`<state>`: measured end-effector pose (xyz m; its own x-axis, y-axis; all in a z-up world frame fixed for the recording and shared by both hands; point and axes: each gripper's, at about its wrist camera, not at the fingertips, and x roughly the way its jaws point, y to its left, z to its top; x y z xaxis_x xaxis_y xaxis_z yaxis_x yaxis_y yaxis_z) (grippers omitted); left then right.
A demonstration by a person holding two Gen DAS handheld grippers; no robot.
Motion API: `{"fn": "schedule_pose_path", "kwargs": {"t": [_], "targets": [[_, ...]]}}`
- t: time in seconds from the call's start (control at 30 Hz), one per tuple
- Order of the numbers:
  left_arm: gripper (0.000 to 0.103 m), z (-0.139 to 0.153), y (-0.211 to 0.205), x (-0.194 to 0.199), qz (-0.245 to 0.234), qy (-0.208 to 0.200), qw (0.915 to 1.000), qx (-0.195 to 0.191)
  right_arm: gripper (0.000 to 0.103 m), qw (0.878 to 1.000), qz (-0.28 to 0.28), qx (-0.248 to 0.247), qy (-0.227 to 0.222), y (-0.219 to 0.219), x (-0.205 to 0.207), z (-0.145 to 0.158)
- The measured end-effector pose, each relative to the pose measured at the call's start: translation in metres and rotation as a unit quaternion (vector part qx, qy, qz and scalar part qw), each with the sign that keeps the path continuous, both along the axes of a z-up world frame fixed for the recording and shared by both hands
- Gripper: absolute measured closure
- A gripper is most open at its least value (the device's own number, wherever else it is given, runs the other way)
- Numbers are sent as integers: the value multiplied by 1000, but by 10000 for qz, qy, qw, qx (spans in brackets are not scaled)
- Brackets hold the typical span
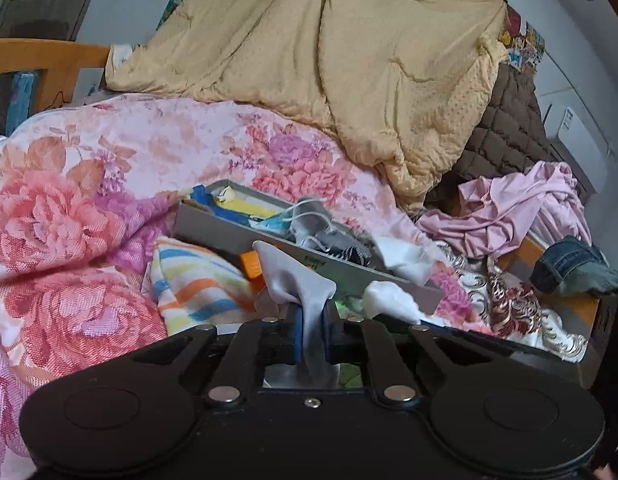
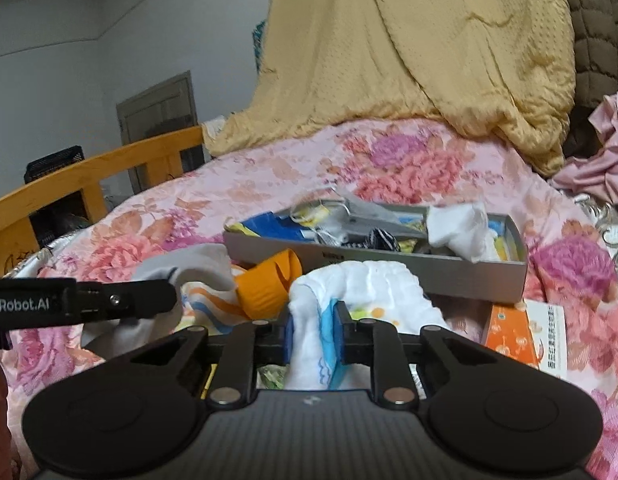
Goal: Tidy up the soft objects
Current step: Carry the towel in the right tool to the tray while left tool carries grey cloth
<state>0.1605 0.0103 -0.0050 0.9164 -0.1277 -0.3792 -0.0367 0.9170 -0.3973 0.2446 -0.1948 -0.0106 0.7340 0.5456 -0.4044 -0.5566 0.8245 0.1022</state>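
Grey cloth: limp, light; left gripper pinches its middle.
White cloth: soft; right gripper clamps its fold.
Tray: twelve o'clock.

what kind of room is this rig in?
Most likely a home bedroom. A floral quilt covers a bed with a wooden bed frame, a yellow blanket is heaped behind it, and loose clothes lie around a grey tray of small fabric items.
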Motion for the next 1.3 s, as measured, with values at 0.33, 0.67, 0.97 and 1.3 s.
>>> {"fn": "schedule_pose_path", "kwargs": {"t": [0.33,0.67,0.97,1.3], "targets": [[94,21,-11,-6,50,-56,9999,-81,82,9988,58,427,-238,-14,-11,18],[94,54,-17,20,1,-318,9995,90,82,9954,-88,874,-373,-26,1,35],[94,70,-15,70,8,-392,9988,293,82,9906,-223,1225,-560,-27,46,49],[94,70,-13,145,136,-399,9978,514,82,9822,-310,1759,-584,-25,124,49]]}}
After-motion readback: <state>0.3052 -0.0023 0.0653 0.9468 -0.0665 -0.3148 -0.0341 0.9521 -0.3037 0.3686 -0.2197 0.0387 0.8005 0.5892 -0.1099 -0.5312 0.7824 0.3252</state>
